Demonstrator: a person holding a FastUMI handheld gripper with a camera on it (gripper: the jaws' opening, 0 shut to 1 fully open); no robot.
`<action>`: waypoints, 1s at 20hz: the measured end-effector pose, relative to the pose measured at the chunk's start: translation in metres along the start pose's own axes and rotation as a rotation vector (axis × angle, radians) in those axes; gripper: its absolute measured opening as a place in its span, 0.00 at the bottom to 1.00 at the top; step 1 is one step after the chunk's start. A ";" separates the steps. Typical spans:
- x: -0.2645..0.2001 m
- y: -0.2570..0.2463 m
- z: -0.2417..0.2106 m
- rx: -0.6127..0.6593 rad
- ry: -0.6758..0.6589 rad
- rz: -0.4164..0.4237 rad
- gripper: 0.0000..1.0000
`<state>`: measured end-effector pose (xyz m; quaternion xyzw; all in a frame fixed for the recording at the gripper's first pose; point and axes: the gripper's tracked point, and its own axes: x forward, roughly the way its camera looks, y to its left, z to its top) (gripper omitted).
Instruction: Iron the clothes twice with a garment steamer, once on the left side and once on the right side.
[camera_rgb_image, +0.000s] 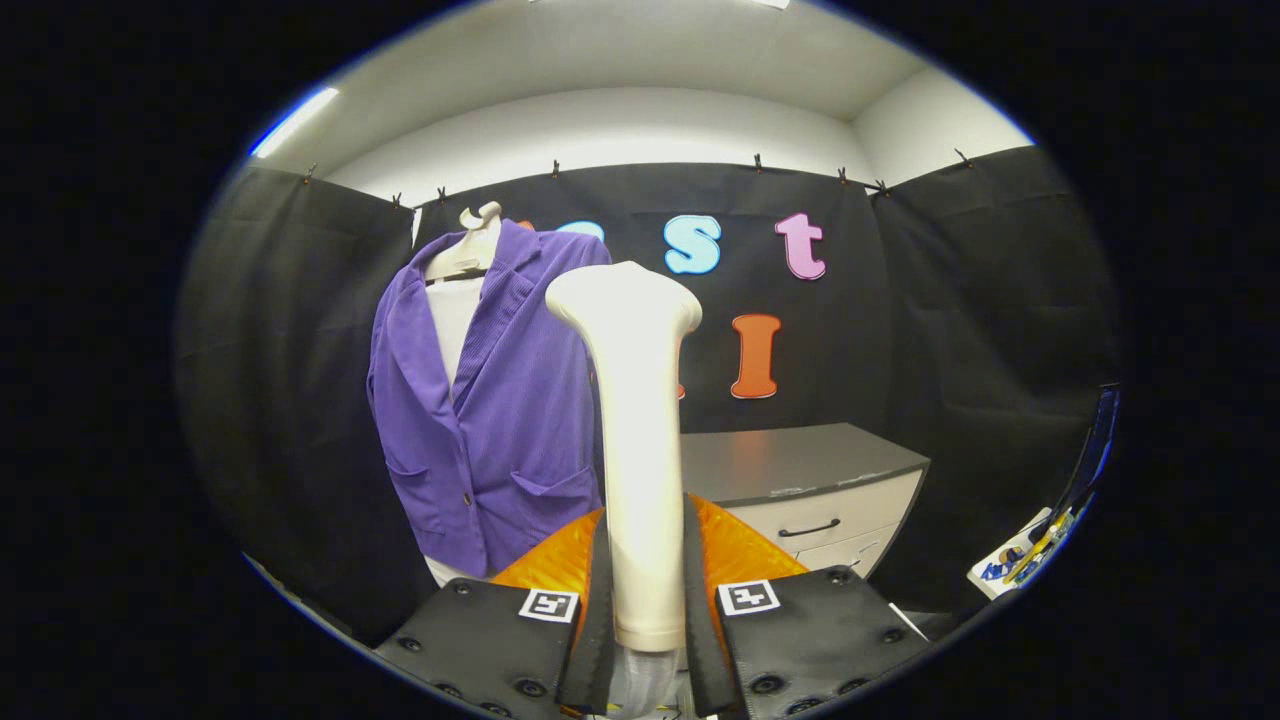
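Cream garment steamer (640, 400) clamped upright by hand-held gripper (645, 610).

— What colour is the jacket (480, 400) on the left?
— Purple, finely ribbed, over a white inner layer (452, 320), on a cream hanger (470, 245).
— And the garment steamer (640, 440) gripped between the fingers (645, 600)?
— Cream-white, plain, no pattern.
— The cabinet (800, 490) far right?
— Grey tabletop, off-white drawers, a dark handle (808, 528).
— Anything near the fingers?
— A bright orange quilted surface (735, 550) just behind them.
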<state>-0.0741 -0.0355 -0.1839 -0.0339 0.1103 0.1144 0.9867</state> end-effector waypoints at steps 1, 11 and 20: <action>-0.004 -0.004 0.003 0.002 -0.008 -0.005 0.38; -0.007 -0.033 0.003 0.046 -0.024 -0.055 0.38; -0.013 -0.048 0.003 0.045 -0.030 -0.082 0.38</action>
